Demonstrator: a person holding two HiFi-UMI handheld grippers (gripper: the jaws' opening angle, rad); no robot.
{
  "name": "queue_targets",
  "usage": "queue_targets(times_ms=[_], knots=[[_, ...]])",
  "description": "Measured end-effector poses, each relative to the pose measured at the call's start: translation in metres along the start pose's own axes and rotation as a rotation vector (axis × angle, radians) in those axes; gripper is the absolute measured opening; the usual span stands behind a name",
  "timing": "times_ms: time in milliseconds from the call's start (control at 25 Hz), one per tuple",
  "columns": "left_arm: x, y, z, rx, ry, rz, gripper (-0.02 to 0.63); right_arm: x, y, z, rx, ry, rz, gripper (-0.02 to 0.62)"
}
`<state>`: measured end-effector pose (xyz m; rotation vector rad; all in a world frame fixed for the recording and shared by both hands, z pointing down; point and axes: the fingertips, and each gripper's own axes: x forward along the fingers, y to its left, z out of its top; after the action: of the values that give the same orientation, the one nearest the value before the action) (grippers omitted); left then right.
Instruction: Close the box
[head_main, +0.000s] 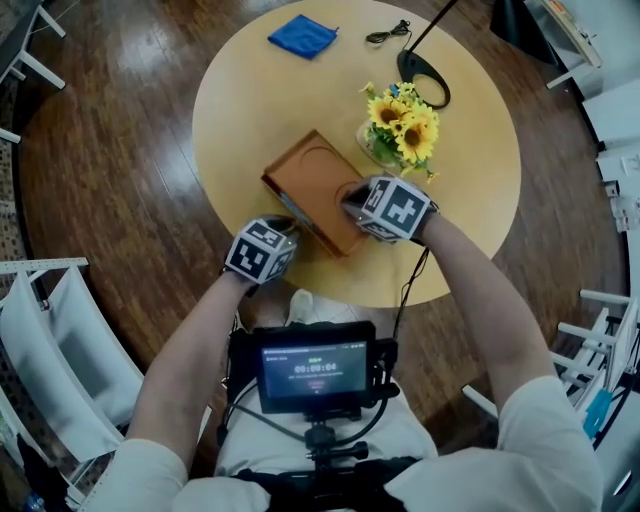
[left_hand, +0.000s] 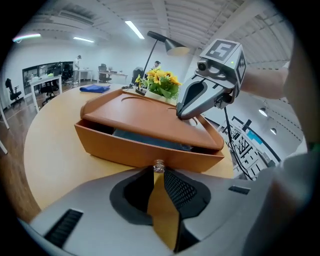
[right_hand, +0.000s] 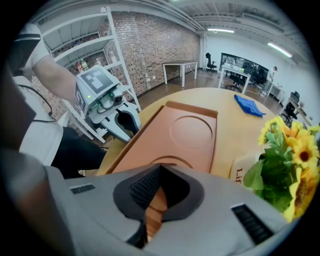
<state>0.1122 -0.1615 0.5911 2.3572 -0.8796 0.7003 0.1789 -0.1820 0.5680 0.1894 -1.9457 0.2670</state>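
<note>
Resting on the ajar box lid (right_hand: 192, 131), right tongs (right_hand: 159, 169) together; left tongs (left_hand: 158, 174) together too, beside the front clasp (left_hand: 159, 165).

Flowers (head_main: 403, 122) just beside box (head_main: 312, 180)

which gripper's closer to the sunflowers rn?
Right. The right gripper presses on the box lid, close beside the sunflowers. The left gripper is at the lid's far side from them, nearer the person.
</note>
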Motion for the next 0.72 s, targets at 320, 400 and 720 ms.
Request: queue_targets(times_ms=[320, 400, 720], knots=[[0.013, -0.002, 0.011, 0.010, 0.036, -0.038, 0.066, 0.003, 0.001, 0.002, 0.001, -0.012, -0.024, 0.000], [0.013, -0.003, 0.012, 0.011, 0.039, -0.045, 0.066, 0.004, 0.001, 0.003, 0.003, -0.015, -0.033, 0.000], [0.015, -0.003, 0.011, 0.010, 0.068, -0.090, 0.069, 0.001, 0.003, 0.009, 0.035, -0.043, -0.037, 0.000]])
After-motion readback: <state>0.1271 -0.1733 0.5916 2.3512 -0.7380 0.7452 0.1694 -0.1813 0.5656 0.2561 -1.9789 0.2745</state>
